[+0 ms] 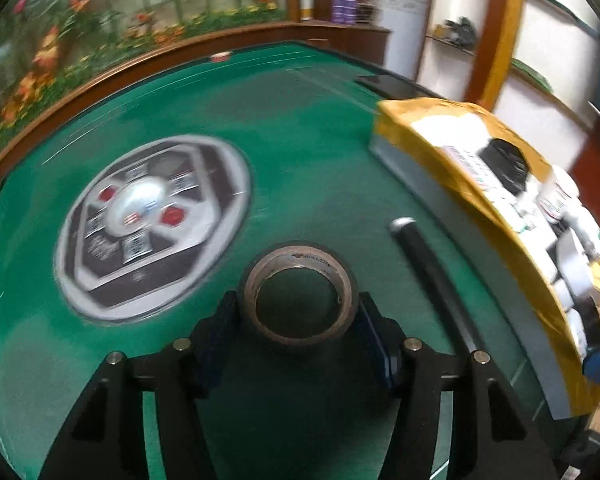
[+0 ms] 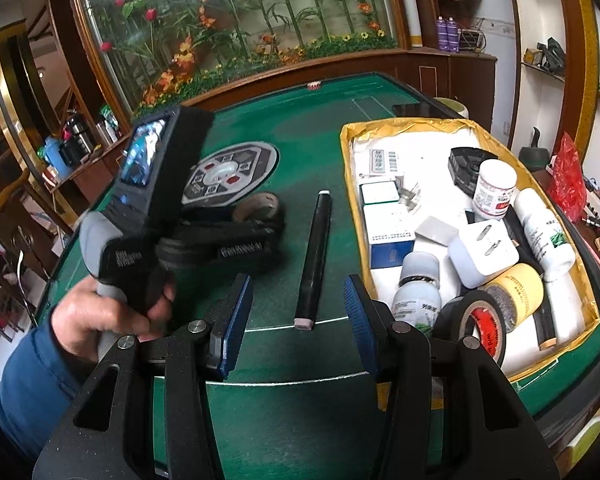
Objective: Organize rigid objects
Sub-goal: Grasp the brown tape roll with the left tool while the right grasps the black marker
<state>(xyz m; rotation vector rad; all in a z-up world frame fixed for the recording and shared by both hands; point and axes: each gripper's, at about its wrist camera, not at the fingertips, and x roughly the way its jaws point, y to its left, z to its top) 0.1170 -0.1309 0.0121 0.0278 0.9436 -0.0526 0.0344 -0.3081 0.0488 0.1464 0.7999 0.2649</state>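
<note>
Green felt covers the tabletop, a round control panel at ten o'clock. Left claw has its pads pressed on the sides of a brown tape roll lying flat at centre. Right claw stands apart and empty, a black stick at twelve o'clock beyond it. At three o'clock the gold-lined tray is crowded; I judge the roll could slip from a shallow pinch or knock bottles on landing.
</note>
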